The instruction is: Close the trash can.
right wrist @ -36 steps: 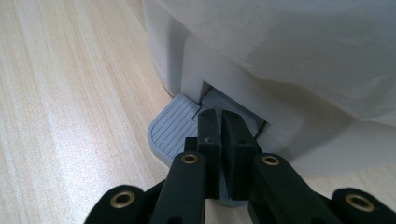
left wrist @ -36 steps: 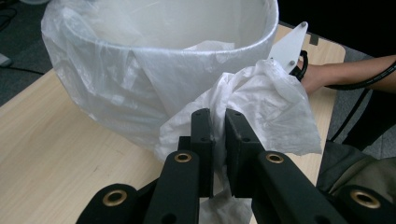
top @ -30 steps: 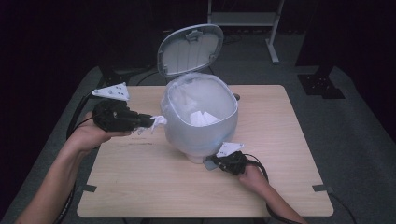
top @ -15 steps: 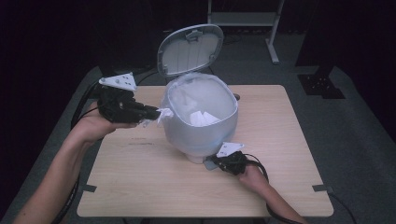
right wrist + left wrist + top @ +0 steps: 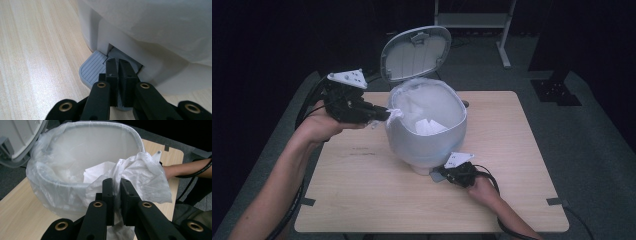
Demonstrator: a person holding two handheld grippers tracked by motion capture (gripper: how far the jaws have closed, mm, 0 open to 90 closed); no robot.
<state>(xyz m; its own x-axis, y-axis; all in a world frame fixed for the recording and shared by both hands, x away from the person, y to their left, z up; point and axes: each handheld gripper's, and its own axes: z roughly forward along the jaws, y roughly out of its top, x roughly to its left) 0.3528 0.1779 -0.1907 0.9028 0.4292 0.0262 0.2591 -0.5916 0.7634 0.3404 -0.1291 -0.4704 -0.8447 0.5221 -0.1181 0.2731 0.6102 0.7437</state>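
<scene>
On the surface (image 5: 362,195), my right tool (image 5: 118,65) presses the pedal (image 5: 93,67) closed; left tool (image 5: 117,185) grips bin liner (image 5: 140,175), lid (image 5: 414,52) up, liner removal barely begun.

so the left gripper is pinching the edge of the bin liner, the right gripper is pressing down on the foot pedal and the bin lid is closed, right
Not quite: the lid is open, tipped up behind the bin, as the high view shows. The rest holds: the left gripper is shut on the edge of the bin liner, and the right gripper presses shut jaws on the foot pedal.
</scene>
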